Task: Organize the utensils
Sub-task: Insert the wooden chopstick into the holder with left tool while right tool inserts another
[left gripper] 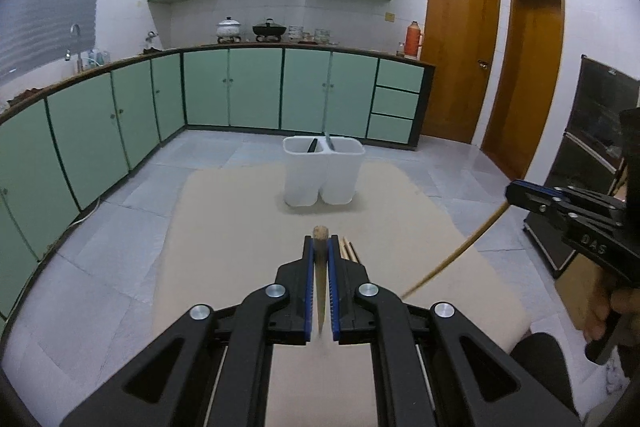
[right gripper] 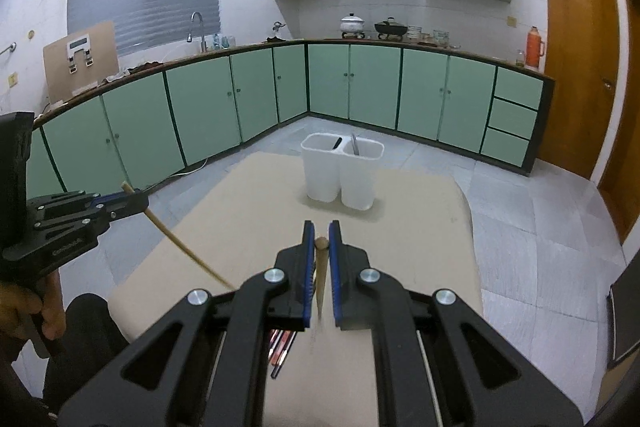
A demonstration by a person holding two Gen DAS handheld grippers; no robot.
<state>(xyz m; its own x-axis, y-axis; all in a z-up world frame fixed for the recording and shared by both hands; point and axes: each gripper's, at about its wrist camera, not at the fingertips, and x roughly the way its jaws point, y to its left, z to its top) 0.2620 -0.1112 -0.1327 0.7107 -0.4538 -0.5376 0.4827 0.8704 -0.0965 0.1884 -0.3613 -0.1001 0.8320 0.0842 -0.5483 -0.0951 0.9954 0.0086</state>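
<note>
A white two-compartment holder (left gripper: 323,171) (right gripper: 342,171) stands at the far end of a beige table (left gripper: 240,227) (right gripper: 260,219), with a dark utensil in its left compartment and a grey one in its right. My left gripper (left gripper: 320,247) (right gripper: 138,201) is shut on a wooden chopstick (left gripper: 320,275) (right gripper: 188,251), held above the table. My right gripper (right gripper: 321,233) (left gripper: 510,193) is shut on another wooden chopstick (right gripper: 321,279) (left gripper: 460,251), also above the table. More chopsticks (left gripper: 350,251) lie on the table under the left gripper, and reddish ones (right gripper: 282,347) under the right.
Green cabinets (left gripper: 232,91) run along the back and left walls, with pots on the counter. Brown doors (left gripper: 460,51) are on the right. A black oven-like unit (left gripper: 592,155) stands to the right of the table. Grey tiled floor surrounds the table.
</note>
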